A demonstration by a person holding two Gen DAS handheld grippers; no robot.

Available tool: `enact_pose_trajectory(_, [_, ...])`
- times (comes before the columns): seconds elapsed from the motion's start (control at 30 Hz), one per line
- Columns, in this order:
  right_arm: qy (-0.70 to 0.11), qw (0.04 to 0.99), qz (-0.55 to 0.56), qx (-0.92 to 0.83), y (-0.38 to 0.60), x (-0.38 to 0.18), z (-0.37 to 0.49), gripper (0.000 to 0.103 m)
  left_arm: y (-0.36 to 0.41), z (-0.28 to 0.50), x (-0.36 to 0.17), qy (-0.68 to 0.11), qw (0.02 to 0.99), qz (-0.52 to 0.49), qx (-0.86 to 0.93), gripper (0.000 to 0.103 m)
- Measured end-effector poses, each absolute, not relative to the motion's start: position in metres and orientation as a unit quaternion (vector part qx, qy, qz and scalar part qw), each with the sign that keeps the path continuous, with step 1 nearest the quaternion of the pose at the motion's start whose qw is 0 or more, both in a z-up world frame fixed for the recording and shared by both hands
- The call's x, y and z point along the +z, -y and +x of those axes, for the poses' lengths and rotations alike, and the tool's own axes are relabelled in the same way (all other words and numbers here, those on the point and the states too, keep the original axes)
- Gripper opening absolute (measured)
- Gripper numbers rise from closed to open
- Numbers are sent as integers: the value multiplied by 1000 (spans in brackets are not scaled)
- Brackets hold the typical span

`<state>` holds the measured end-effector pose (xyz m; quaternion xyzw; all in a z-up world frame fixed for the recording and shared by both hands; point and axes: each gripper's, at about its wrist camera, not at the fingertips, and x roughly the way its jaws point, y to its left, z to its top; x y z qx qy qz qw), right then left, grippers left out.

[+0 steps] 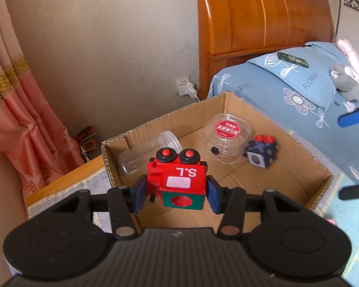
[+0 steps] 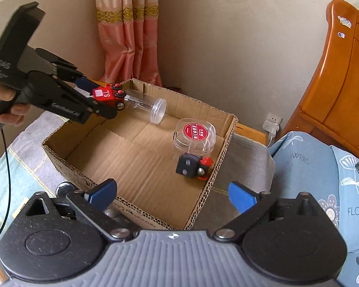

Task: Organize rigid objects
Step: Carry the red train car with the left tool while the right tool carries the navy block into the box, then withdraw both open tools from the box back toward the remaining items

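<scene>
Box [image 2: 217, 143] count: three items in.
One tube [image 2: 143, 106], one jar [image 2: 195, 136], one cube [image 2: 191, 167]; your left gripper [image 1: 177, 191] pinches one train [image 1: 179, 179], right gripper [image 2: 172, 197] spread, empty.

Both wrist views close, angled down into cardboard box [image 1: 227, 110] [image 2: 217, 131] from opposite sides; box interior shared.
</scene>
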<state>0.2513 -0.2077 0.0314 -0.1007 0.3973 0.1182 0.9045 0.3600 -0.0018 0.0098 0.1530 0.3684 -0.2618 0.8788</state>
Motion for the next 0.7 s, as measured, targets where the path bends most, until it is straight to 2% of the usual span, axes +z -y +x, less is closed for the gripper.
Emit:
enact_pose_trajectory(0.1, [-394, 906, -102, 118, 207, 32, 245, 103, 0, 360, 10, -354, 888, 154, -251, 88])
enact_pose_trajectory(0.27, [-391, 908, -106, 112, 207, 31, 232, 103, -7, 348, 17, -346, 894, 153, -239, 89])
enact_pose_trajectory(0.4, [-391, 909, -91, 109, 208, 27, 219, 103, -13, 330, 27, -349, 896, 141, -235, 96])
enact_pose_trajectory(0.7, [-403, 910, -43, 80, 205, 8, 191, 103, -24, 277, 34, -350, 904, 129, -207, 100])
